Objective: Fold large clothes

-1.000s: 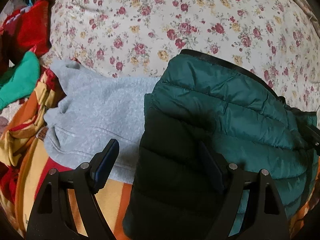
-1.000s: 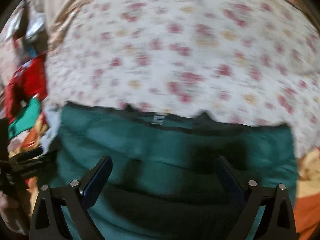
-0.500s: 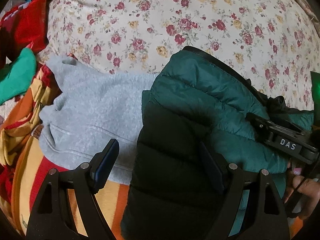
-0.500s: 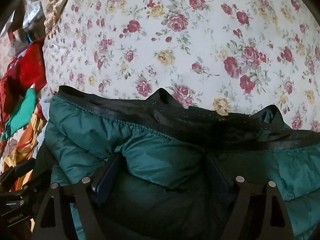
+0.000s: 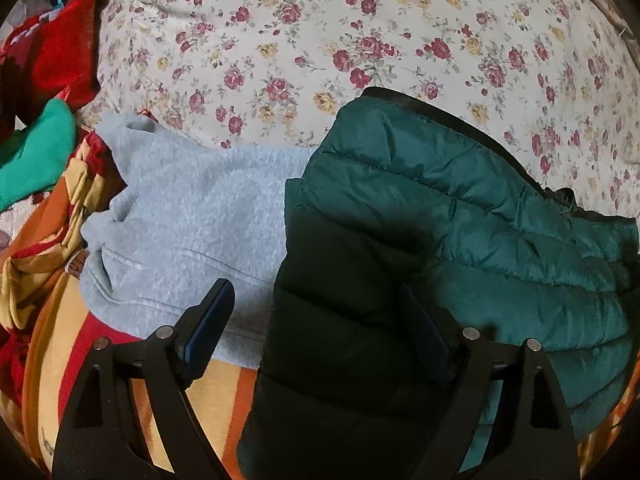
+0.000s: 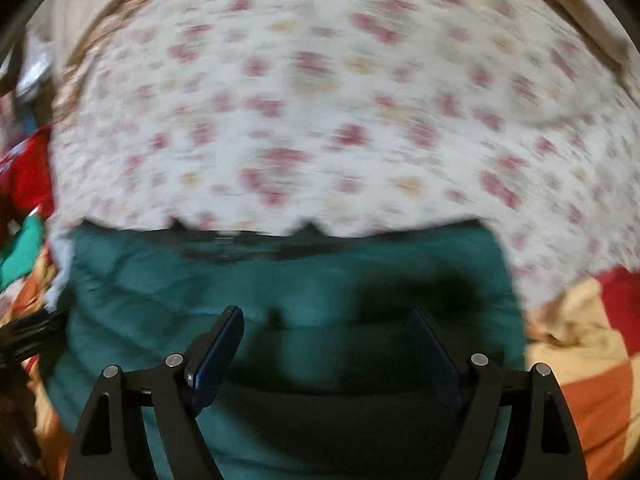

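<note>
my right fingers point(image 6: 322, 354) have let go and pulled back above the folded green puffer jacket point(image 5: 460, 216) on the bed beside the grey sweatshirt point(image 5: 192, 220), my left fingers point(image 5: 316, 328) spread wider, empty, so this fold looks finished.

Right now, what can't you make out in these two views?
- Right wrist view: all motion-blurred; the jacket collar label and floral sheet print are unreadable.
- Left wrist view: the jacket's near end is in deep shadow and cut off by the bottom edge, behind the left tongs.
- Grey sweatshirt: its right part is hidden under the jacket.
- Right tongs: contact with the jacket unclear through blur.
</note>
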